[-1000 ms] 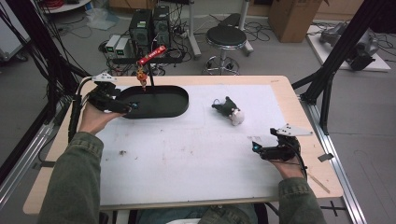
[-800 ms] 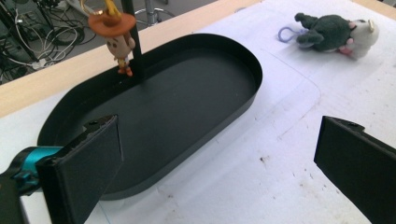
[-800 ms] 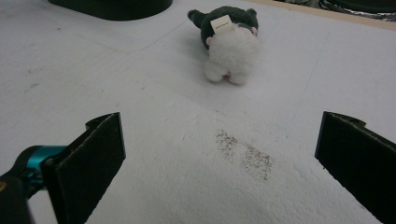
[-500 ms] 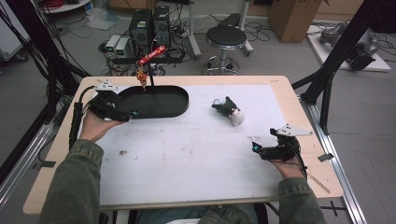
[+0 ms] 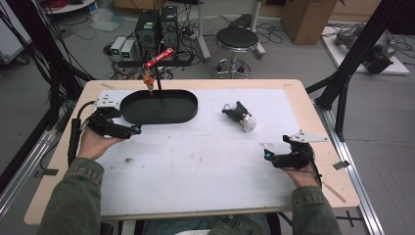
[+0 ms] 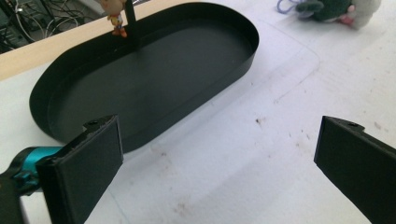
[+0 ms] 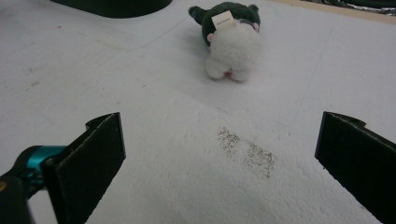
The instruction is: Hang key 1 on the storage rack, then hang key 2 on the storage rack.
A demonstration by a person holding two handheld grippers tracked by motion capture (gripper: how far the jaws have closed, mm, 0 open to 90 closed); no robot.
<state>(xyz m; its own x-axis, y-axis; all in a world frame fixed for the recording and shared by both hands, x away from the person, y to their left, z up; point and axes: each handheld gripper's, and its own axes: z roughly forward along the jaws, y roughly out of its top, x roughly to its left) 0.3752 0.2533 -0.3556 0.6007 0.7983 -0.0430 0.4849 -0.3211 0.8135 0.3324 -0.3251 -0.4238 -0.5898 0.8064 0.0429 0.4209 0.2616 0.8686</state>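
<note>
Drawn back from the black oval tray [image 5: 159, 106] toward the left edge of the table [image 5: 195, 83] since a second ago, left gripper [image 5: 128, 130] now just beside the tray's near rim, jaws spread wide and holding nothing; right gripper [image 5: 268, 155] unmoved near the right edge, jaws likewise released and empty; plush toy [image 5: 239, 115] lying on its side on the white sheet [image 5: 195, 171], right of the tray and well apart from both grippers; tray sitting at the far left of the sheet, seemingly empty, with a thin post [image 6: 130, 21] and small figure [image 6: 115, 18] at its far rim; probably best to bring the right gripper forward onto the toy's white body [image 7: 232, 46], centre it between the jaws before closing, lift cleanly, then carry left and lower into the tray's middle, keeping clear of the post.
</note>
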